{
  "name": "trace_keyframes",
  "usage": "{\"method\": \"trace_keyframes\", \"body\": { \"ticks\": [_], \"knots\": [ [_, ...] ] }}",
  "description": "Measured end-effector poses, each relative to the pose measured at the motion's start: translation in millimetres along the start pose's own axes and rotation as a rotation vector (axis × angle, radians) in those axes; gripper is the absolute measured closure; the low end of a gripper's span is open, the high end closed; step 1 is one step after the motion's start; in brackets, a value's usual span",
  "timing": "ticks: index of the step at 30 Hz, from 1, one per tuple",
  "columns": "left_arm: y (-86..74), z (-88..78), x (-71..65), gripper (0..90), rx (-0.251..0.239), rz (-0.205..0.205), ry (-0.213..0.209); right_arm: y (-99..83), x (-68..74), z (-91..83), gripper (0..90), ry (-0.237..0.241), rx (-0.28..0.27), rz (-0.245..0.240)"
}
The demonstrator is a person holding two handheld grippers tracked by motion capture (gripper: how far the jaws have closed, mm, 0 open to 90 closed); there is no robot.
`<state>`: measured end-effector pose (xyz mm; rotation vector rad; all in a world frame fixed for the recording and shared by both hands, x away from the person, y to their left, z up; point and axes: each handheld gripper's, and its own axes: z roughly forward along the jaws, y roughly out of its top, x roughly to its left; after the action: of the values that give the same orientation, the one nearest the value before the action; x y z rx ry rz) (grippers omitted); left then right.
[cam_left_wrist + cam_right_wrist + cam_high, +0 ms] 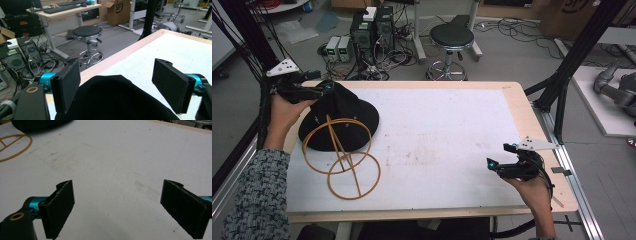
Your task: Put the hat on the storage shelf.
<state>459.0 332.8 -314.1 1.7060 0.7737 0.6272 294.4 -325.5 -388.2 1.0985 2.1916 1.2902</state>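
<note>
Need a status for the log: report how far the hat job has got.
Done: nothing visibly finished. The black hat lies on the table beside the wire stand. In hand: the left gripper, jaws open, straddles the hat's crown. Left: gripping and moving it. The right gripper hangs open, holding nothing.

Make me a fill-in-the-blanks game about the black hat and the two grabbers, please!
1. The left gripper has its jaws ____ around the top of the black hat.
2. The wire hat stand is made of two ____ joined by rods.
3. The right gripper hovers over the ____ table mat.

Missing words: open; rings; white
</note>
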Motion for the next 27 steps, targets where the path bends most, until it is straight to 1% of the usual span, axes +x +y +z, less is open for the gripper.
{"method": "trace_keyframes", "body": {
  "ticks": [2,4,7,12,14,15,19,22,23,25,26,27],
  "knots": [
    [1.0,1.4,-0.3,23.1,0.003,0.006,-0.005,-0.9,0.8,-0.7,11.7,-0.003,0.004,0.000],
    [1.4,2.7,-0.7,23.2,0.001,0.004,-0.007,-1.2,0.7,-0.7,11.7,-0.005,0.003,-0.004],
    [2.6,7.2,-0.9,23.6,0.015,0.013,-0.014,-2.4,2.3,-3.4,11.7,-0.009,0.005,-0.001],
    [2.1,11.5,0.0,23.8,0.030,0.016,-0.013,-4.4,2.9,-6.6,11.7,-0.015,0.003,0.001],
    [0.9,13.3,1.2,23.5,0.035,0.014,-0.014,-4.9,3.3,-7.6,11.7,-0.015,0.006,0.005],
    [-1.3,15.1,3.1,23.0,0.042,0.002,-0.014,-5.8,3.7,-9.4,11.8,-0.017,0.004,0.002],
    [-3.4,17.2,5.4,22.5,0.050,-0.004,-0.013,-6.9,4.1,-10.8,11.7,-0.016,0.003,0.000],
    [-5.9,19.9,6.7,23.4,0.063,-0.012,-0.018,-8.0,4.3,-11.9,11.7,-0.020,0.009,0.003],
    [-8.1,21.2,6.9,26.4,0.070,-0.010,-0.016,-8.9,4.3,-12.3,11.7,-0.020,0.011,0.004],
    [-9.0,21.4,7.0,29.1,0.063,-0.017,-0.023,-9.7,4.3,-12.9,11.7,-0.022,0.011,0.005],
    [-9.3,21.2,6.5,30.2,0.061,-0.004,-0.020,-9.9,4.2,-13.1,11.7,-0.023,0.012,0.004],
    [-9.3,21.2,6.5,31.0,0.061,-0.004,-0.020,-10.2,4.2,-13.5,11.7,-0.024,0.014,0.007]
  ]
}}
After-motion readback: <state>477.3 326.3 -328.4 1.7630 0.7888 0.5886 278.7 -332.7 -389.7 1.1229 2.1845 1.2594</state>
